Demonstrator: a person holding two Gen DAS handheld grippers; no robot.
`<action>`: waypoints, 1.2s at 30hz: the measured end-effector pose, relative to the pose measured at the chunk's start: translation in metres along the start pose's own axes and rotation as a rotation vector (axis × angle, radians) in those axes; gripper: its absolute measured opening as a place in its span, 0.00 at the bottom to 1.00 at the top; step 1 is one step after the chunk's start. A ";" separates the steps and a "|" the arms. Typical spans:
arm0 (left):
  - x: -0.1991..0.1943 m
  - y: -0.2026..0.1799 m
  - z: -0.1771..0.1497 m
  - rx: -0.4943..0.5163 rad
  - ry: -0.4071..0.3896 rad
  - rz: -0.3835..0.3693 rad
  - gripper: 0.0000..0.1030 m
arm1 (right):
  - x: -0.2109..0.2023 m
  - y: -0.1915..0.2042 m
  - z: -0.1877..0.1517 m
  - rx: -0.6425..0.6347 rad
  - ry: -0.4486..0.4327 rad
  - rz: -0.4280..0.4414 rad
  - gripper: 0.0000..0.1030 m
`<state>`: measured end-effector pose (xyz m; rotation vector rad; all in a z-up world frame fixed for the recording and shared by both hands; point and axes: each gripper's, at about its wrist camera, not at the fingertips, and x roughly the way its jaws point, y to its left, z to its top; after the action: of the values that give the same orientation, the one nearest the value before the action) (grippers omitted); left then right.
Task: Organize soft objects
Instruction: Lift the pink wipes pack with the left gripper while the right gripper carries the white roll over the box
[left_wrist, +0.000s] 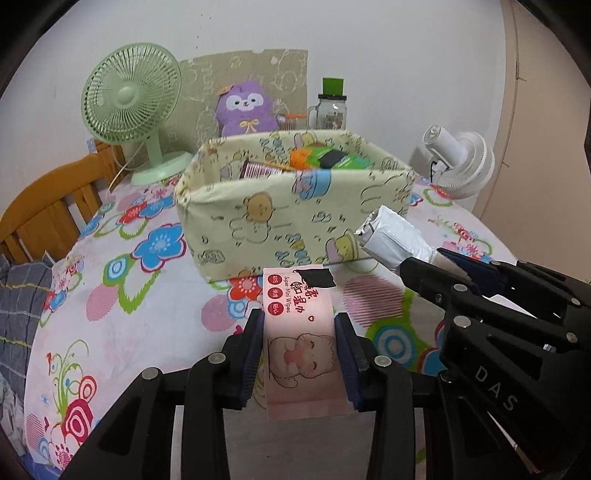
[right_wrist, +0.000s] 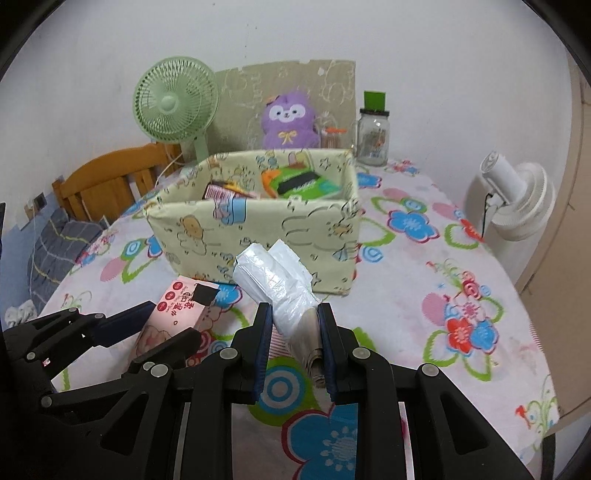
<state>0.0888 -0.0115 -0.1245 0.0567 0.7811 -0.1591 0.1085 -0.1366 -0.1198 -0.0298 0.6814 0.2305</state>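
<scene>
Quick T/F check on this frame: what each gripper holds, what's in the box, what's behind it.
1. The left gripper is shut on a pink wipes pack. True.
2. The right gripper is open and holds nothing. False: it is shut on a white plastic roll.
3. The fabric box already has items inside. True.
4. The purple plush toy lies inside the box. False: it sits behind the box, by the wall.
5. The green fan stands right of the box. False: it stands to the left of it.
</scene>
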 end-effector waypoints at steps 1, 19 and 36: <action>-0.002 -0.001 0.001 0.001 -0.005 -0.001 0.37 | -0.002 -0.001 0.001 -0.001 -0.006 -0.004 0.26; -0.034 -0.016 0.029 0.018 -0.103 -0.006 0.37 | -0.039 -0.012 0.028 0.006 -0.100 -0.040 0.26; -0.048 -0.013 0.056 0.010 -0.175 0.018 0.38 | -0.048 -0.012 0.058 0.001 -0.161 -0.023 0.26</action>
<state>0.0922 -0.0250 -0.0511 0.0591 0.6051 -0.1486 0.1104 -0.1519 -0.0452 -0.0180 0.5209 0.2078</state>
